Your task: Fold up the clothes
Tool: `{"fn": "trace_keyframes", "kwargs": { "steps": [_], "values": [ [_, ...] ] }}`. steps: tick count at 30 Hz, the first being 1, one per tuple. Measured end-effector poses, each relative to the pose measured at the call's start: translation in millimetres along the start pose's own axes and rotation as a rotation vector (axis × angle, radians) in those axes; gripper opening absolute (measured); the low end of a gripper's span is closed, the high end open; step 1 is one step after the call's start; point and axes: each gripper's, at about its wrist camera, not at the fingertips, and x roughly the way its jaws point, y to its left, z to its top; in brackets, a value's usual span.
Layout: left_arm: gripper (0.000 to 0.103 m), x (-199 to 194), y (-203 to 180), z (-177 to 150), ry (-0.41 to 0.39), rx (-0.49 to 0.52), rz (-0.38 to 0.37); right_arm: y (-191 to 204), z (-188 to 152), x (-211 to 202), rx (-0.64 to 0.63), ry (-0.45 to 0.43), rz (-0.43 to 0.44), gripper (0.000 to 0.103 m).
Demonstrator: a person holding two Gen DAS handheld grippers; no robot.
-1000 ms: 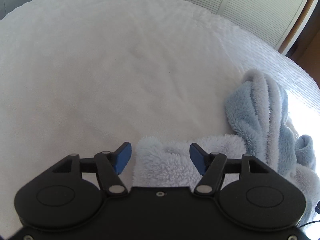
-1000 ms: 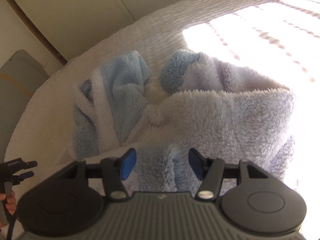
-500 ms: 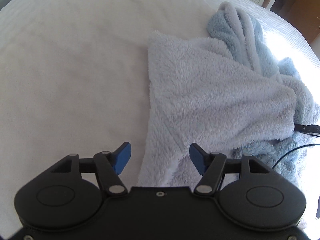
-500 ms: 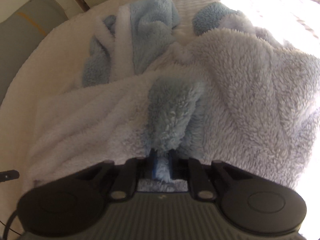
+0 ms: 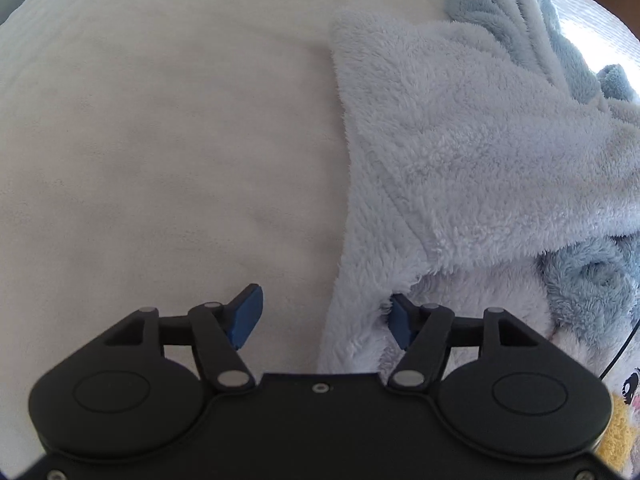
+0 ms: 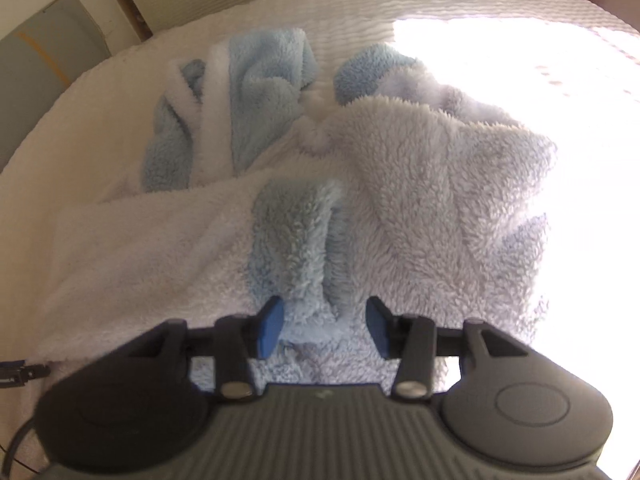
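Note:
A fluffy pale blue fleece garment (image 5: 460, 140) lies bunched on a white bed (image 5: 160, 120), with darker blue and white striped parts (image 5: 516, 20) at the far side. My left gripper (image 5: 324, 316) is open over the garment's left edge, its right pad against the fleece. In the right wrist view the same garment (image 6: 420, 200) spreads ahead, with a blue cuff fold (image 6: 292, 236) running toward my right gripper (image 6: 322, 326). That gripper is open, with the cuff's end lying between the pads.
The white bedspread (image 6: 400, 4) extends behind the garment, with a bright sunlit patch (image 6: 560, 80) at the right. A grey panel (image 6: 44, 52) and a wall stand beyond the bed at the left. A printed yellow fabric (image 5: 624, 412) shows at the far right edge.
My right gripper was shut on the blue cuff half a second ago and has opened, leaving the cuff between its pads. My left gripper stays open and has shifted closer over the garment's edge.

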Motion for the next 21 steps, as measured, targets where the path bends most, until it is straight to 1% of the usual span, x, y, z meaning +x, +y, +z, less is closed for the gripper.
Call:
{"fn": "trace_keyframes", "kwargs": {
  "steps": [2, 8, 10, 12, 14, 17, 19, 21],
  "values": [
    [0.07, -13, -2, 2, -0.013, -0.008, -0.012, -7, -10, -18, 0.031, -0.009, -0.001, 0.046],
    [0.07, -50, -6, 7, -0.051, -0.03, -0.048, -34, -48, -75, 0.077, -0.012, -0.049, 0.047],
    [0.07, -63, -8, 9, -0.064, -0.038, -0.06, -50, -50, -89, 0.133, -0.033, -0.04, 0.047],
    [0.07, -75, -12, 13, -0.082, -0.042, -0.074, -71, -45, -98, 0.202, -0.058, -0.025, 0.047],
    [0.07, -84, -33, 28, -0.123, -0.018, -0.105, -95, -34, -99, 0.252, -0.06, 0.004, 0.048],
    [0.07, -85, -77, 53, -0.196, 0.009, -0.141, -118, -10, -89, 0.245, -0.061, -0.01, 0.048],
    [0.07, -77, -109, 66, -0.223, 0.011, -0.169, -132, 7, -82, 0.259, -0.077, -0.011, 0.048],
    [0.07, -60, -149, 76, -0.226, 0.014, -0.203, -151, 29, -73, 0.305, -0.106, -0.007, 0.049]
  ]
}}
